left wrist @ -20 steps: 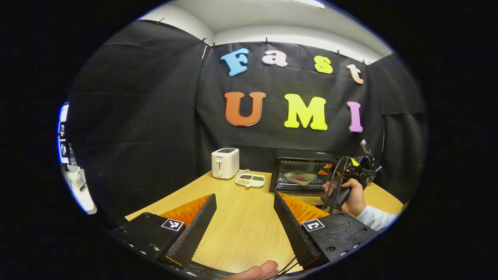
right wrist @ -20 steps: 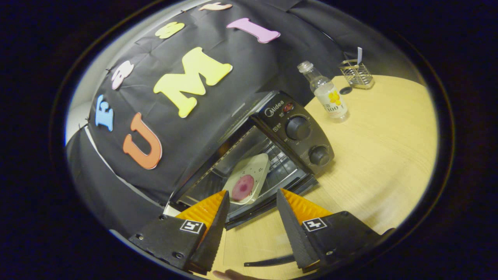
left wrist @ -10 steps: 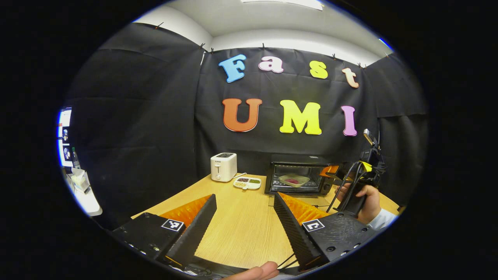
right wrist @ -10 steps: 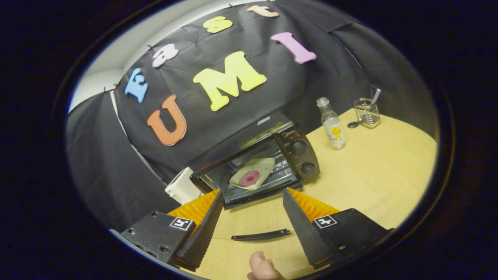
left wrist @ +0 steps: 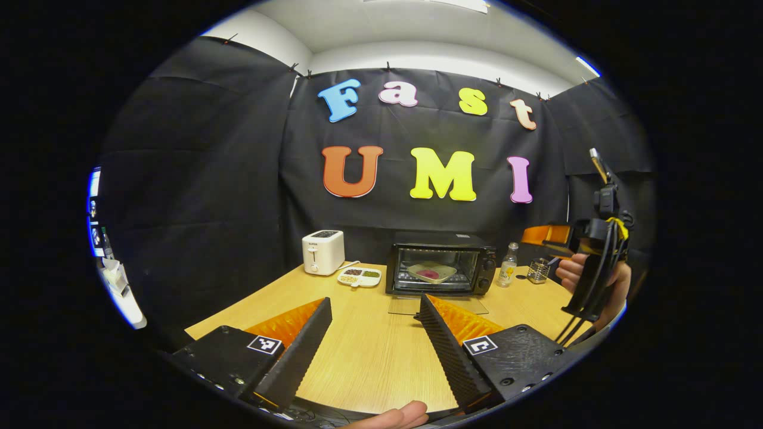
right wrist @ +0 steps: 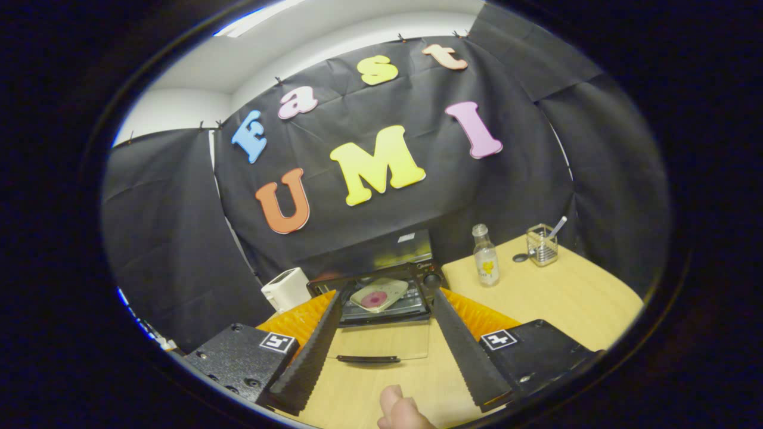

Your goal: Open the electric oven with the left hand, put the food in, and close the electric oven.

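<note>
Left gripper view: wood bench [left wrist: 369, 351] runs to the black cloth wall. Electric oven [left wrist: 440, 269] sits at the bench's back edge, roughly mid, door [left wrist: 438, 306] dropped open and lying flat in front of it. Inside on the rack: a pale plate [left wrist: 431, 272] w/ a reddish-purple piece of food [left wrist: 429, 273] on it. White toaster [left wrist: 322, 251] stands left of the oven at the back edge, a small divided dish [left wrist: 359, 276] just beside it, between toaster and oven. Right of the oven: small clear bottle [left wrist: 508, 273], then a wire holder [left wrist: 538, 270], both near the back edge.

Left gripper [left wrist: 375, 348] hovers over the bench's near edge, fingers wide apart, nothing between them. Right gripper [left wrist: 545, 235] is up high at the right side of the bench, held in a hand [left wrist: 581, 277], well apart from the oven; fingers there too edge-on to judge.

Right gripper view: looks down at the oven [right wrist: 381, 280] from the front, tilted. Right gripper [right wrist: 384, 339] has fingers spread wide, empty, framing the open door [right wrist: 381, 342] w/ its dark handle [right wrist: 368, 358] nearest the camera. Plate [right wrist: 379, 294] w/ food [right wrist: 374, 300] on the rack inside. Bottle [right wrist: 485, 256] and wire holder [right wrist: 541, 244] stand to the right, toaster [right wrist: 286, 289] to the left. A thumb tip [right wrist: 399, 408] shows at the bottom edge.
</note>
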{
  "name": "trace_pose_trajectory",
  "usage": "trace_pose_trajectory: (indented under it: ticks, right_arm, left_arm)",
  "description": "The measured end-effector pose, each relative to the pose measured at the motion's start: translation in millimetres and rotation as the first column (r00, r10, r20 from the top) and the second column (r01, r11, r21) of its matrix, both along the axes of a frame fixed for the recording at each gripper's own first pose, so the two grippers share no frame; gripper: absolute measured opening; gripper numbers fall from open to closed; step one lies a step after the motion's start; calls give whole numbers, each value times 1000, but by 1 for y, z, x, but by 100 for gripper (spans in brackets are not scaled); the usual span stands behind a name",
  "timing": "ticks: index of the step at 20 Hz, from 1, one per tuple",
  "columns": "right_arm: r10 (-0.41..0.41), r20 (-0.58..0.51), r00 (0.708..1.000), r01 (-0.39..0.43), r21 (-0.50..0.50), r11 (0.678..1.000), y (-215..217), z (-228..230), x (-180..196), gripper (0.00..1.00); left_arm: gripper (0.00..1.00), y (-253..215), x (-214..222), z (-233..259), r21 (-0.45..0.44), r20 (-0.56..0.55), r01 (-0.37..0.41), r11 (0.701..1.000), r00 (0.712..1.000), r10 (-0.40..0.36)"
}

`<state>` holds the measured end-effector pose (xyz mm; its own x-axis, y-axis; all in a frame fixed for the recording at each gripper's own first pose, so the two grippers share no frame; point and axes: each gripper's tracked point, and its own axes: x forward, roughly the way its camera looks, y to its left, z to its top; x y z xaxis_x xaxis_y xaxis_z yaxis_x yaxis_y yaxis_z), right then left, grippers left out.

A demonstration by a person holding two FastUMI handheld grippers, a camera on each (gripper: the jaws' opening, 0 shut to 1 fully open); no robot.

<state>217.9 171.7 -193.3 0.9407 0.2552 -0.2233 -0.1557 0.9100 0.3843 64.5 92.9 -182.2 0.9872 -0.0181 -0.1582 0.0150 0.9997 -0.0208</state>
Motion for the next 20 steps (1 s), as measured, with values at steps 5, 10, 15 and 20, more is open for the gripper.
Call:
trace_pose_trajectory:
  ticks: [5,10,15,20]
  right_arm:
    - [-12,76,997,20,-98,995,-42,26,-17,99]
    - [-57,114,992,74,-151,986,-86,42,-27,99]
    - [-129,175,976,162,-192,968,-125,55,-28,99]
    - [-167,214,962,218,-241,946,-143,53,-25,100]
  left_arm:
    - [95,-49,35,-29,-17,-56,88,996,994,-89]
    - [95,-87,73,-73,-71,-150,153,986,975,-162]
    - [95,-112,109,-128,-93,-260,181,979,945,-200]
    - [95,-134,142,-175,-74,-345,217,973,910,-229]
